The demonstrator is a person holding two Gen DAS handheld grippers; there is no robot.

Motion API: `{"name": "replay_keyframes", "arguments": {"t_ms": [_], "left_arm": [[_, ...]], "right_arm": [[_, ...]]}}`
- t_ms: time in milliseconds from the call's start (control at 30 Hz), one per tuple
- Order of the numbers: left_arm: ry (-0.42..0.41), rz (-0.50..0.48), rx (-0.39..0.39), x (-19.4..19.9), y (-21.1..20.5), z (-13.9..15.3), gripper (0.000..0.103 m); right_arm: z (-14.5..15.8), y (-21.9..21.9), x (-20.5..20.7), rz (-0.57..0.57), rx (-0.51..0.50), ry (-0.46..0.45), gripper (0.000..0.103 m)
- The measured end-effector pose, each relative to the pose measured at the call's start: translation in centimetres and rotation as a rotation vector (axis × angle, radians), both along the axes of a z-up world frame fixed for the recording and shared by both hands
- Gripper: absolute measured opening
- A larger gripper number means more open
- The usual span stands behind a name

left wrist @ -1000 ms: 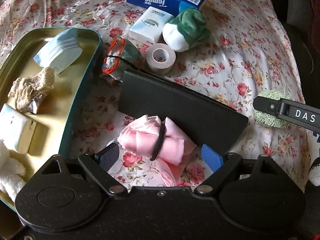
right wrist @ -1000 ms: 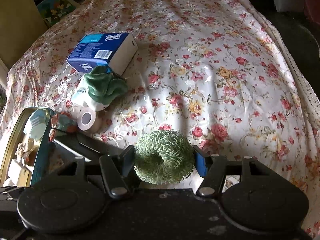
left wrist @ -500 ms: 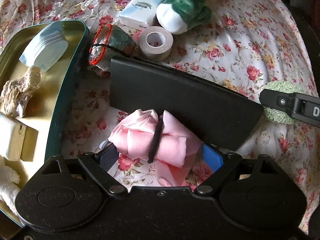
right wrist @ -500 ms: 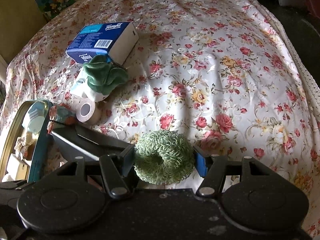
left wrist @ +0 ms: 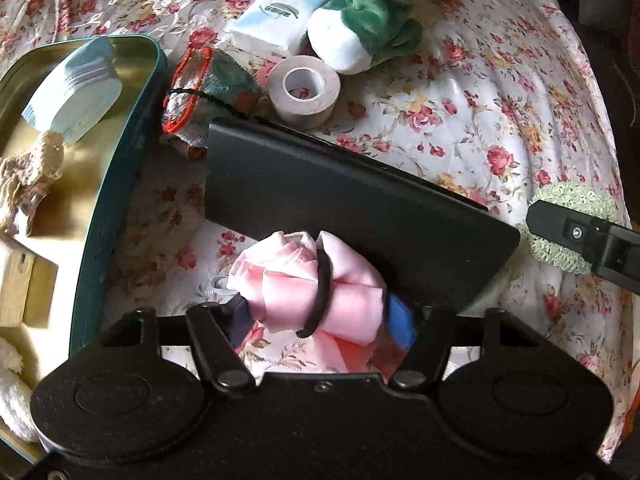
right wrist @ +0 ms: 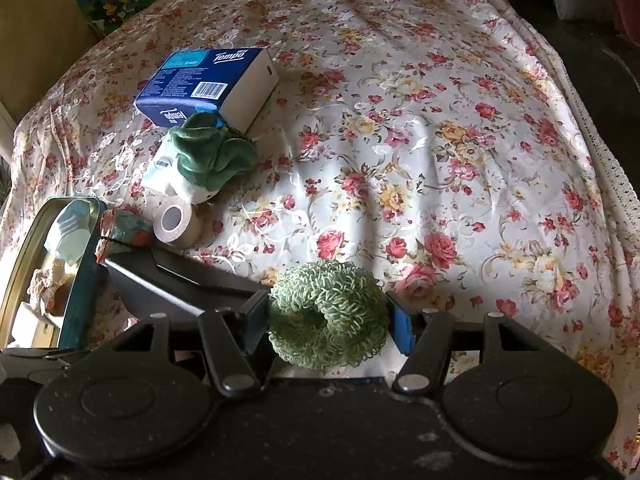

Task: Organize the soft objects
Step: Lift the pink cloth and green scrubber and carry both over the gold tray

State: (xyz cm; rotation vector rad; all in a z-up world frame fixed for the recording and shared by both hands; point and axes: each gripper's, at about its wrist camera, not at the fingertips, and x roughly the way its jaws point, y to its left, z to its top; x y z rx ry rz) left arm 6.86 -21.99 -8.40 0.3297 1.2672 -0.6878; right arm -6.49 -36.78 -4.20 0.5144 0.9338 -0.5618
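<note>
Left gripper [left wrist: 320, 316] just closed on pink bundle [left wrist: 316, 292]; black case [left wrist: 340, 208] behind, perhaps touching.

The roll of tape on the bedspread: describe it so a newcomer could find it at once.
Start at the green tin on the flowered bedspread. Just past the tin's far corner, beyond a knitted bundle, lies the roll of tape, below the green and white plush toy. It is the only beige ring with an open white core.

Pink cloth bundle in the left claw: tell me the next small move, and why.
Probably lift it straight up. The left claw has just been closing, and its pads now press on the pink cloth bundle, which lies against the black lid. The open tin beside it, already holding soft items, looks like its destination.
</note>
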Motion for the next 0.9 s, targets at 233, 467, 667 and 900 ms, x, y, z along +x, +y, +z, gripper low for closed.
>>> {"name": "replay_keyframes", "arguments": {"t_ms": [233, 467, 667, 900], "left_arm": [[0.055, 0.127, -0.073, 0.7, 2.1, 2.0, 0.058], [-0.032, 0.23, -0.093, 1.4, 5.0, 5.3, 0.058], [-0.17, 0.278, -0.101, 1.8, 7.3, 8.2, 0.058], [-0.215, 0.401, -0.131, 4.0, 10.1, 9.8, 0.058]], "right_arm": [[0.8, 0.5, -0.2, -0.008, -0.014, 0.002, 0.061], [1.1, 1.3, -0.1, -0.003, -0.029, 0.015, 0.061], [1.0, 2.3, 0.6, 0.018, -0.018, 0.024, 0.061], [2.0, 3.0, 1.4, 0.024, -0.064, 0.031, 0.061]]}}
